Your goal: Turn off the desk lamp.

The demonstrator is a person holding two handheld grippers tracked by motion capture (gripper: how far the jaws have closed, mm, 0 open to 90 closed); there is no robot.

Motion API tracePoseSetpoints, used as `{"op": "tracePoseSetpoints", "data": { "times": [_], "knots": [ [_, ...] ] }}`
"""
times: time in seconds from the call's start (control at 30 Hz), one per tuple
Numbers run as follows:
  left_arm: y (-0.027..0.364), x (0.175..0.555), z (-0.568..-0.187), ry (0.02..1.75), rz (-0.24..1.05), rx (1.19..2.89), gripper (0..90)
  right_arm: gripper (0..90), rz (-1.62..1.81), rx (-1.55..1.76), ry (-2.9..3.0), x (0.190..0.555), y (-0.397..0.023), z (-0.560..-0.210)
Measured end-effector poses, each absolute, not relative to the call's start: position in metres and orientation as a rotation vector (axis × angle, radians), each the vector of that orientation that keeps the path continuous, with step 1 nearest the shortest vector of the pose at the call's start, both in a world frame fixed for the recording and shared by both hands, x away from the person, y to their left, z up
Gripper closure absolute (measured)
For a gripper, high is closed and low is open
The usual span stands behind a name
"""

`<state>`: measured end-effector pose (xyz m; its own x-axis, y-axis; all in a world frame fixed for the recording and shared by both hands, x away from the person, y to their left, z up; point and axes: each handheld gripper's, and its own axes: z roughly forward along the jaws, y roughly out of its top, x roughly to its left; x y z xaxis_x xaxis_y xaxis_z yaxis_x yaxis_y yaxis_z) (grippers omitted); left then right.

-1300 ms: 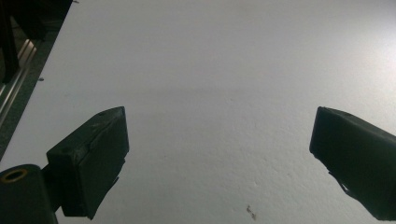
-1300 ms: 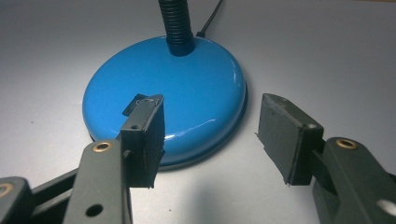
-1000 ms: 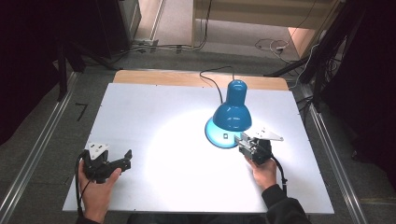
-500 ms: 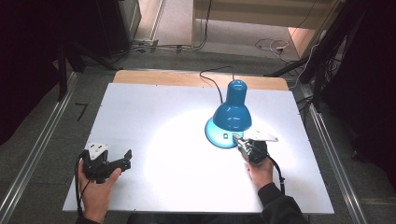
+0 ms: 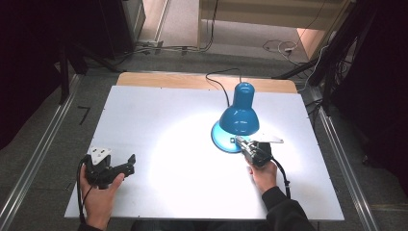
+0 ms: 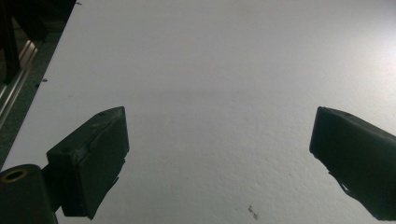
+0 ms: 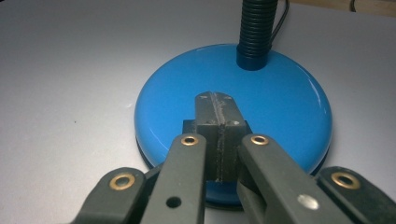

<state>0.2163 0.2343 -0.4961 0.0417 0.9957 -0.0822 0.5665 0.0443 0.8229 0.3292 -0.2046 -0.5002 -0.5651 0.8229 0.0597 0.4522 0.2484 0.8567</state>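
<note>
High view: I sit at a white table [image 5: 159, 110] with a lit blue desk lamp [image 5: 239, 115] right of centre, its shade bent over its round base [image 7: 233, 105] and its cord [image 5: 217, 84] trailing off the far edge. My right gripper [image 7: 215, 100], jaws pressed together and holding nothing, rests its tip on the near part of the base, which I judge to be pressing a switch there; the next move would call for a short, firm push, then a lift clear. My left gripper [image 5: 126, 164] lies idle near the table's near left corner, jaws wide apart.
</note>
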Motion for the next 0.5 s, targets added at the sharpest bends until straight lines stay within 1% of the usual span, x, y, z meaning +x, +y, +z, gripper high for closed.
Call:
{"op": "tracePoseSetpoints", "data": {
  "times": [0.5],
  "knots": [
    [0.2346,0.2162,-0.4961,1.610,0.764,1.607,5.4,87.7,1.239,1.181,2.128,0.3376,-0.1950,-0.5039]
  ]
}}
